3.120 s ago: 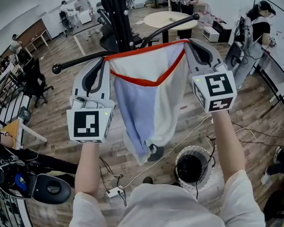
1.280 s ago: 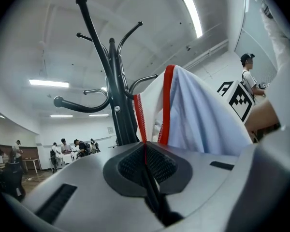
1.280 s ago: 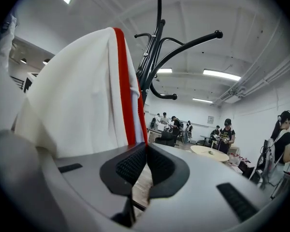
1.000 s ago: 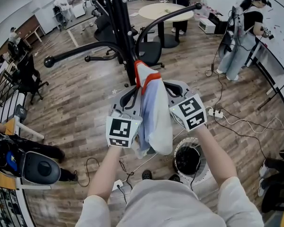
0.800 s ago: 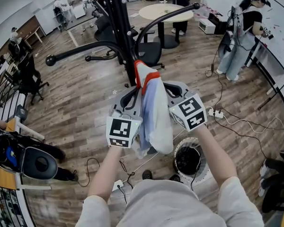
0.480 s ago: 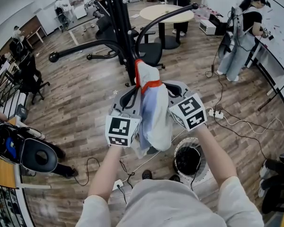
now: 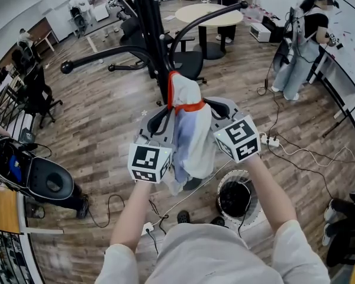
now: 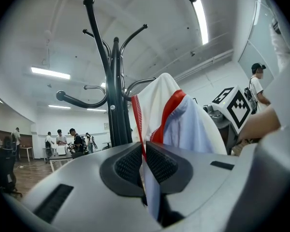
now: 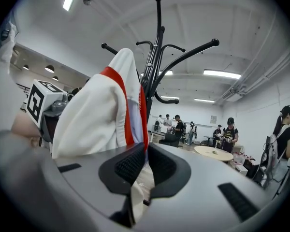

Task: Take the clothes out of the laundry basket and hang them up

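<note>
1. The wood floor (image 7: 106,129) fills the head view, with cables lying on it near my feet.
2. The black coat rack (image 7: 151,40) stands just ahead of both grippers, its curved arms spreading left and right. In both gripper views its pole (image 8: 117,105) (image 9: 154,57) rises just behind the cloth.
3. The garment (image 7: 189,135), white and pale blue with a red hem, hangs bunched between the two grippers. Its top is lifted close to the rack pole, and I can't tell whether it touches a rack arm. Its lower end dangles above the floor, beside the basket's left rim.
4. The basket (image 7: 225,182), round with white mesh, sits on the floor below the right gripper and near my feet.
5. The left gripper (image 7: 163,114) holds the garment's left side. In its own view the jaws (image 8: 144,146) are pressed together on the red hem (image 8: 166,115).
6. The right gripper (image 7: 216,111) is at the garment's right side. Its jaws (image 9: 146,149) are just starting to part, with the cloth (image 9: 96,115) between the pads.
</note>
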